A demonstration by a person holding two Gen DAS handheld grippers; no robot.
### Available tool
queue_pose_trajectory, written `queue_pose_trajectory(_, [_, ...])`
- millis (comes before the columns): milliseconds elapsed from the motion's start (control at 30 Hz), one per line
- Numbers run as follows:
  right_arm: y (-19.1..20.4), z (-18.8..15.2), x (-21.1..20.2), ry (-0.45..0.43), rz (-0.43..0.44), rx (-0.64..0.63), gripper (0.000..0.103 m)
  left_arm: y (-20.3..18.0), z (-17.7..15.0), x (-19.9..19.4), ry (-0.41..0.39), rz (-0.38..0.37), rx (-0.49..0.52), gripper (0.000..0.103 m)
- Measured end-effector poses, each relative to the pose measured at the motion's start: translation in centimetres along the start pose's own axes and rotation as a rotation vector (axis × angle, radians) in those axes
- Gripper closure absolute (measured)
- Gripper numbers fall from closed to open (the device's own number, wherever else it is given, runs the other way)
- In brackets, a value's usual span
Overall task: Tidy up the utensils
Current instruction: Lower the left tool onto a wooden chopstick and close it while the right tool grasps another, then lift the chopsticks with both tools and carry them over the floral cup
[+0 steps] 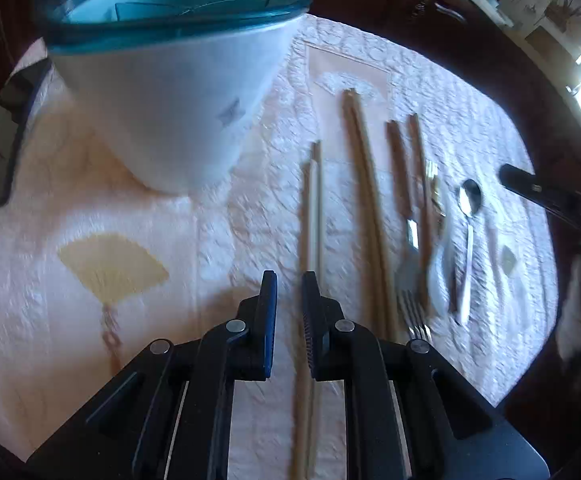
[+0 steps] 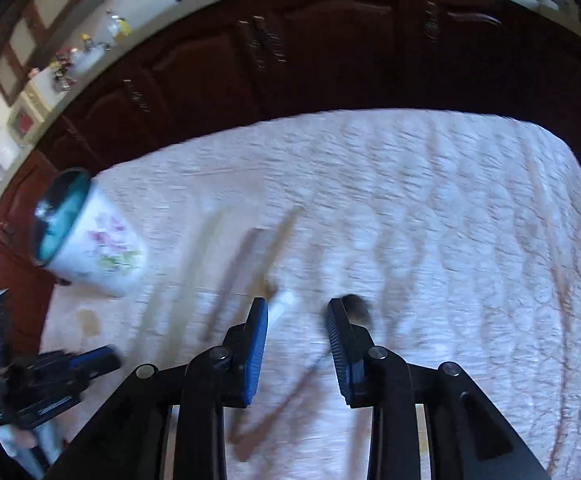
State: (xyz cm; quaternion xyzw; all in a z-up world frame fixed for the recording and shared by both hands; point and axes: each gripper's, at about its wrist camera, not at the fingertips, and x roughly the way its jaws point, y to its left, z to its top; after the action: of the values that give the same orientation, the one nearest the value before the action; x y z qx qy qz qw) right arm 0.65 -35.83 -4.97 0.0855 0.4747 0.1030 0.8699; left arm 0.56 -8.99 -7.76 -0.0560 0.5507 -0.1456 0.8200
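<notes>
Lying in a loose row on the white quilted cloth of the surface (image 1: 470, 92), the utensils look sorted by kind, ready to be lifted one set at a time: a pale pair of chopsticks (image 1: 310, 216), a longer tan pair (image 1: 364, 184), two brown-handled pieces (image 1: 400, 176), a fork (image 1: 410, 300) and a spoon (image 1: 468, 216), all roughly parallel. Beyond them stands a white pot (image 1: 170, 112) with a blue-green rim — judging by the task, the holder they are meant to go into, set within reach of both hands.

The left tongs (image 1: 289, 280) point steeply down with the jaws nearly together, a slim gap showing between them and nothing pinched; the pale chopsticks run beneath that gap, apparently on the cloth rather than in the grip, which suggests a line-up over them for a pick. The right tongs (image 2: 297, 306) are spread wider and hold nothing — the spoon's dark bowl (image 2: 356, 308) sits just beside the right-hand jaw and its handle passes under the gap.

Much is hard to read. The right wrist view is smeared by motion, so the utensils there are only streaks and which is which cannot be told. The pot's inside is mostly hidden by glare on its rim. Near ends of the long chopsticks vanish behind the left tongs' body. A dark flat thing at the left edge of the left view is cut off and cannot be identified
</notes>
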Motion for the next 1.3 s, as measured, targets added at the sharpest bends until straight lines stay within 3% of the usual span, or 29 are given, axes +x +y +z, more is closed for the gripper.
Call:
queue_pose_trajectory(200, [3.6, 0.2, 0.9, 0.027, 0.073, -0.025, 0.072, -0.6, 0.6, 0.6, -0.011, -0.037, 0.008, 0.092])
queue_pose_trajectory(267, [4.5, -0.3, 1.3, 0.034, 0.083, -0.032, 0.072, -1.1, 0.8, 1.2, -0.012, 0.01, 0.031, 0.092])
queue_pose_trajectory(567, [6.2, -0.6, 2.8, 0.067, 0.13, -0.028, 0.071, -1.9, 1.7, 2.0, -0.031, 0.047, 0.032, 0.092])
queue_pose_trajectory(700, [6.8, -0.7, 3.1, 0.072, 0.138, -0.035, 0.071, -0.8, 1.3, 2.2, -0.02, 0.053, 0.019, 0.086])
queue_pose_trajectory(1067, [10.5, 0.1, 7.5, 0.158, 0.242, -0.056, 0.073, 1.9, -0.5, 0.0, -0.026, 0.101, -0.008, 0.094])
queue_pose_trajectory(1300, [12.0, 1.2, 13.8, 0.279, 0.158, -0.03, 0.075, 3.9, -0.7, -0.7, -0.026, 0.07, -0.067, 0.092])
